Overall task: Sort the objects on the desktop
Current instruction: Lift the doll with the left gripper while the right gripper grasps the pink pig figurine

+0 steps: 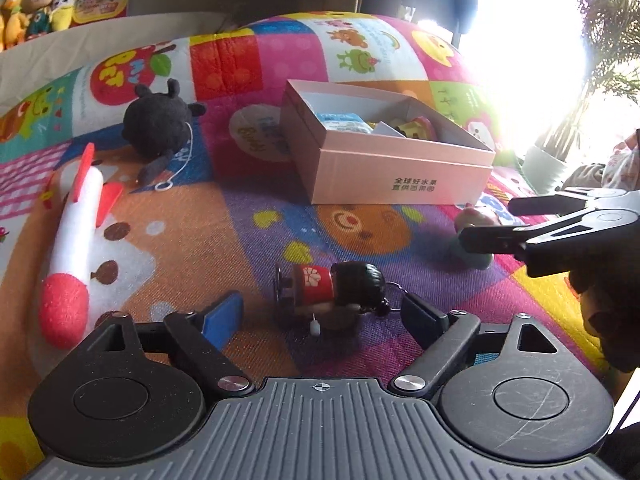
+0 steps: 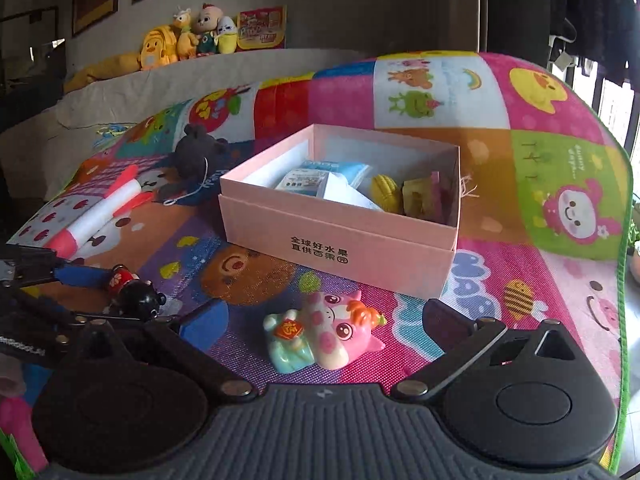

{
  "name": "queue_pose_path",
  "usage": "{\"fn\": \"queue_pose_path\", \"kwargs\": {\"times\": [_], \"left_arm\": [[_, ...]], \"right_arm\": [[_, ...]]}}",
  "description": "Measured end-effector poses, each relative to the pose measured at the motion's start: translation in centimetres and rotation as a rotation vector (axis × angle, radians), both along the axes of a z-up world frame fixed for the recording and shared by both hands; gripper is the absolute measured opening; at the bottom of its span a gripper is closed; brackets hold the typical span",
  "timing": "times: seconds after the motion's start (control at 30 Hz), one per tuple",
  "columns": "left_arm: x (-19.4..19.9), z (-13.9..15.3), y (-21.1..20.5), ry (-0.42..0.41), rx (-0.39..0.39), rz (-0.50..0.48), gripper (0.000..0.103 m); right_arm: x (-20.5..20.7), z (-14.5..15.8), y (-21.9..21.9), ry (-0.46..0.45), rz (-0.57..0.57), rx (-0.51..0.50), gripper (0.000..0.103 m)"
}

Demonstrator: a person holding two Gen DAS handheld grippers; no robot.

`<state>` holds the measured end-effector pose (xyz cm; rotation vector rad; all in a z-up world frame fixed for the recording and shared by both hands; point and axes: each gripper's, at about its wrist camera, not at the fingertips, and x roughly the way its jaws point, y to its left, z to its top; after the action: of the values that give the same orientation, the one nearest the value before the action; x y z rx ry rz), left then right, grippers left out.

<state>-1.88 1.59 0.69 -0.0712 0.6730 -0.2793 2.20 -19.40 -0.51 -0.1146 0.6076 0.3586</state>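
Note:
A small doll keychain (image 1: 336,290) with black hair and a red body lies on its side on the play mat, between the spread fingers of my open left gripper (image 1: 324,312); it also shows in the right wrist view (image 2: 134,294). A pink pig figurine (image 2: 324,338) lies on the mat between the spread fingers of my open right gripper (image 2: 320,328). The open pink box (image 1: 400,176) stands beyond both; in the right wrist view (image 2: 340,248) it holds blue packets, a yellow toy and small cards.
A black plush toy (image 1: 156,120) and a white-and-red foam rocket (image 1: 76,240) lie on the mat to the left. Stuffed dolls (image 2: 188,40) sit on the far ledge. The mat's edge (image 2: 624,280) drops off at the right.

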Motion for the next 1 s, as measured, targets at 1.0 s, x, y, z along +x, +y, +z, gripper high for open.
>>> {"fn": "queue_pose_path", "kwargs": {"times": [1.0], "left_arm": [[1.3,0.9,-3.1,-0.039,0.115,-0.012,0.086]], "right_arm": [[-3.2,0.4,-0.4,0.084,-0.048,-0.010,0.072]]}}
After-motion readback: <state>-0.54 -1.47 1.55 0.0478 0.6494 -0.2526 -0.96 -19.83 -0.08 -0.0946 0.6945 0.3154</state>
